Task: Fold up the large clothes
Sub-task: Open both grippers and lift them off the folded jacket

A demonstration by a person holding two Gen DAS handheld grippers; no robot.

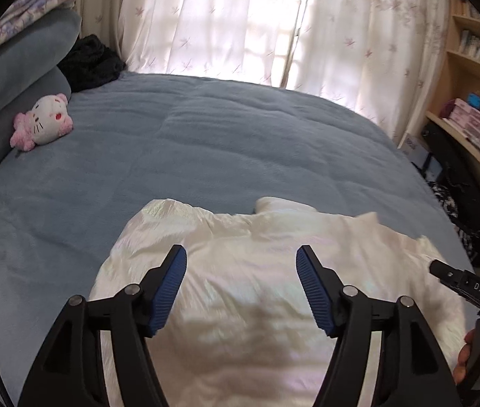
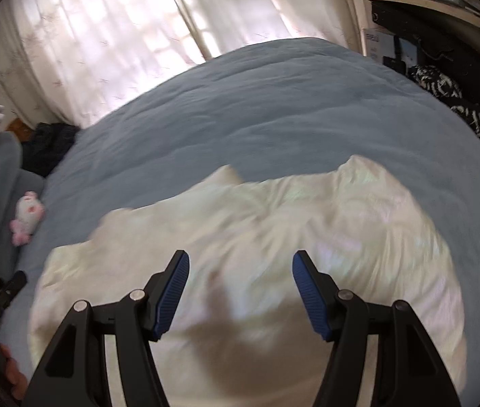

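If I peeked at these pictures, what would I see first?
A big shiny white garment spread on the near part of the blue bed, with the open left gripper and the open right gripper above it. Next, a pink-and-white plush toy by the pillows, far left.

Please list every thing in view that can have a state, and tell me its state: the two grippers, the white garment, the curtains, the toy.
left gripper: open, holding nothing, above the garment.
right gripper: open, holding nothing, above the garment.
white garment: spread on the blue bed cover, wrinkled, not gripped.
curtains: drawn shut, daylight coming through.
plush toy: lying against the pillow.
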